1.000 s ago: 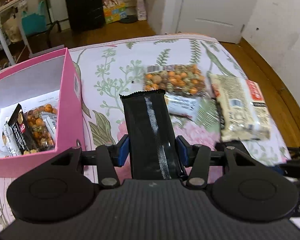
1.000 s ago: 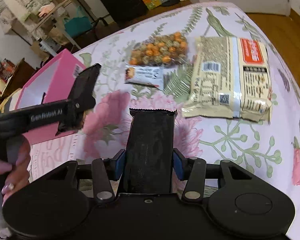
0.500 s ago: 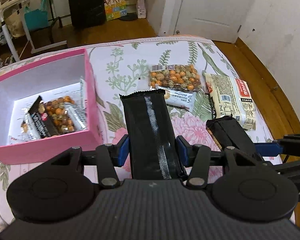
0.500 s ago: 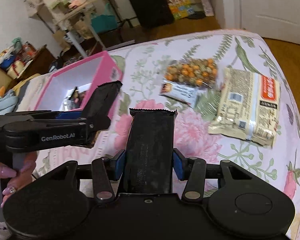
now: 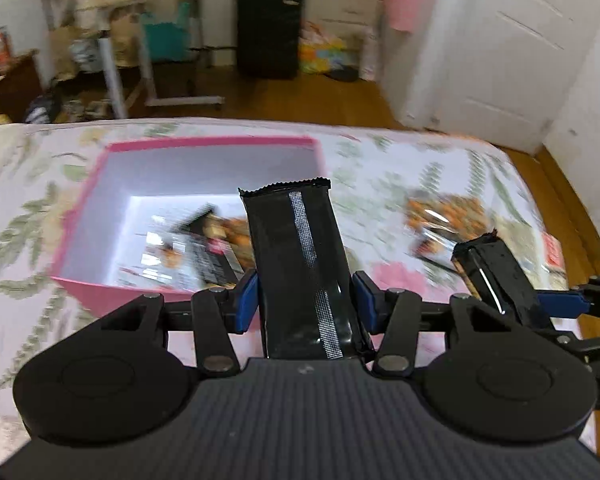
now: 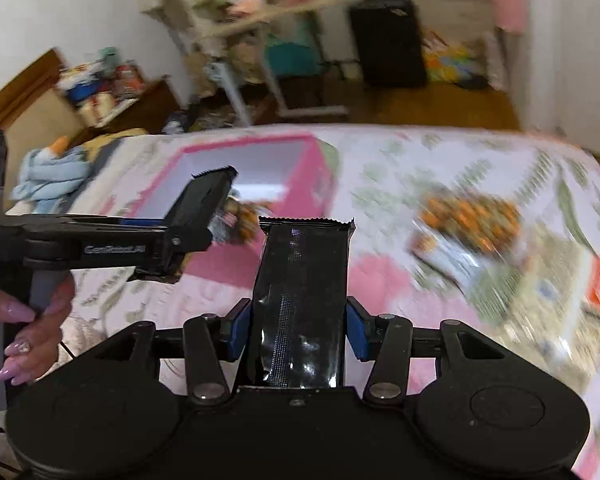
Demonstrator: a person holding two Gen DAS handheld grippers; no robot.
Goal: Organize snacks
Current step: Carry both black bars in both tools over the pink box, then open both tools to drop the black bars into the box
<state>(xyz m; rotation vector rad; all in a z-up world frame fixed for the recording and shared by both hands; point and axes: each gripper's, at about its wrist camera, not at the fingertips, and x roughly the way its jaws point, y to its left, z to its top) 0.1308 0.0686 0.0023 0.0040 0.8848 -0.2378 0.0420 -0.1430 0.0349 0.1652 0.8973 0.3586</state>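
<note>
Fingers of left gripper (image 5: 305, 300) pinching black snack bar (image 5: 300, 268); right gripper (image 6: 298, 330) clamping second black bar (image 6: 300, 304). Carrying step: pink box (image 5: 100, 280) ahead of fingers. Next, probably: positioning over box, then spreading.

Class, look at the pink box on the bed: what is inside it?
Inside the pink box lie several snack packets, blurred. The black packet in the left hand-held gripper covers the rest.

Two black bars, crimped ends forward: one (image 5: 300, 264) clamped in the left tongs (image 5: 304, 300) at the pink box's (image 5: 216, 142) near wall, another (image 6: 300, 300) in the right tongs (image 6: 296, 332) right of the box. The box holds blurred packets (image 5: 204, 248); nut bag (image 6: 468, 216) farther right.
</note>
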